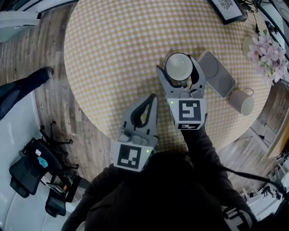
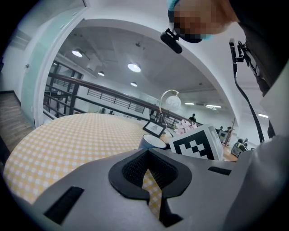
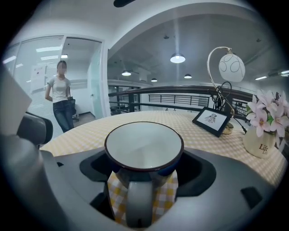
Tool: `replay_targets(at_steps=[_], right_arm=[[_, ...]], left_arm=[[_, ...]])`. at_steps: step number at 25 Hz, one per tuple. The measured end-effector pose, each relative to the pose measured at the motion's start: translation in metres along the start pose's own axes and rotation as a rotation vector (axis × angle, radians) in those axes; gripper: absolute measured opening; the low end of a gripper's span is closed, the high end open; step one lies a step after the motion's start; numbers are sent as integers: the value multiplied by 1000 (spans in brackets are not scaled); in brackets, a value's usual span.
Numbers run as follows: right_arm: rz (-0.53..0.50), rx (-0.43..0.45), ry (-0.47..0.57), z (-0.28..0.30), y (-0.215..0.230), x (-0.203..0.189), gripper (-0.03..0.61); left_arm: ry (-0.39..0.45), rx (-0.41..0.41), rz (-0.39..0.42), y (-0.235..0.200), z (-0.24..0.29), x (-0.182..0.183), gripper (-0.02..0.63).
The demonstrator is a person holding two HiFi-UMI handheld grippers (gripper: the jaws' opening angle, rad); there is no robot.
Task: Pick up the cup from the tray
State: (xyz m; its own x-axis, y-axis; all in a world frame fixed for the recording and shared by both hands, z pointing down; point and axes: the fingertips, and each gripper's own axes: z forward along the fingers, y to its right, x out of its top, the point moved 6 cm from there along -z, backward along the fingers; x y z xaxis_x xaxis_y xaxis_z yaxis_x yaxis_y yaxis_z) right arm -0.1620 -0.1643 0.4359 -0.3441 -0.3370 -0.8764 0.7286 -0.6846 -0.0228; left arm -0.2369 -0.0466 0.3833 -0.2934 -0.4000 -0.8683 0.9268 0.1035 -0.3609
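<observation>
My right gripper (image 1: 179, 68) is shut on a cup (image 1: 178, 66) with a white inside and a dark rim, upright above the yellow checked table (image 1: 117, 49). The grey tray (image 1: 217, 74) lies just right of the cup and carries nothing. In the right gripper view the cup (image 3: 143, 149) fills the hollow between the jaws of the right gripper (image 3: 144, 164), with its handle towards the camera. My left gripper (image 1: 151, 99) hangs shut and holds nothing near the table's front edge, left of the right one. In the left gripper view, the left gripper (image 2: 146, 170) shows only checked cloth through its slit.
A second pale mug (image 1: 242, 101) stands right of the tray near the table's edge. A flower vase (image 1: 267, 50) and a picture frame (image 1: 228, 9) are at the far right. A person's leg (image 1: 22, 88) and black gear (image 1: 40, 167) are on the floor at left.
</observation>
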Motion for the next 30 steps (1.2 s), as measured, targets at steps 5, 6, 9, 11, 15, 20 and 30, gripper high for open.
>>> replay_targets(at_steps=[5,6,9,11,15,20,30], right_arm=[[3,29,-4,-3,-3,-3,365],[5,29,4,-5,-3,-2,365],[13,14,30,-20,-1,4,365],[22,-3,48,-33,0,7,365],[19,-37,94,-70,5,12,365],[29,-95,146,-133,17,7,364],[99,-125,217,-293,10,-22,343]], left_arm=[[1,-7,11,6,1,-1,5],[2,-8,16,7,0,-1,5],[14,-14,41,13,-5,2,5],[20,-23,60,18,-11,4,5],[44,-45,95,36,-22,4,5],[96,-107,170,75,-37,1,5],[167,-216,256,190,-99,-8,5]])
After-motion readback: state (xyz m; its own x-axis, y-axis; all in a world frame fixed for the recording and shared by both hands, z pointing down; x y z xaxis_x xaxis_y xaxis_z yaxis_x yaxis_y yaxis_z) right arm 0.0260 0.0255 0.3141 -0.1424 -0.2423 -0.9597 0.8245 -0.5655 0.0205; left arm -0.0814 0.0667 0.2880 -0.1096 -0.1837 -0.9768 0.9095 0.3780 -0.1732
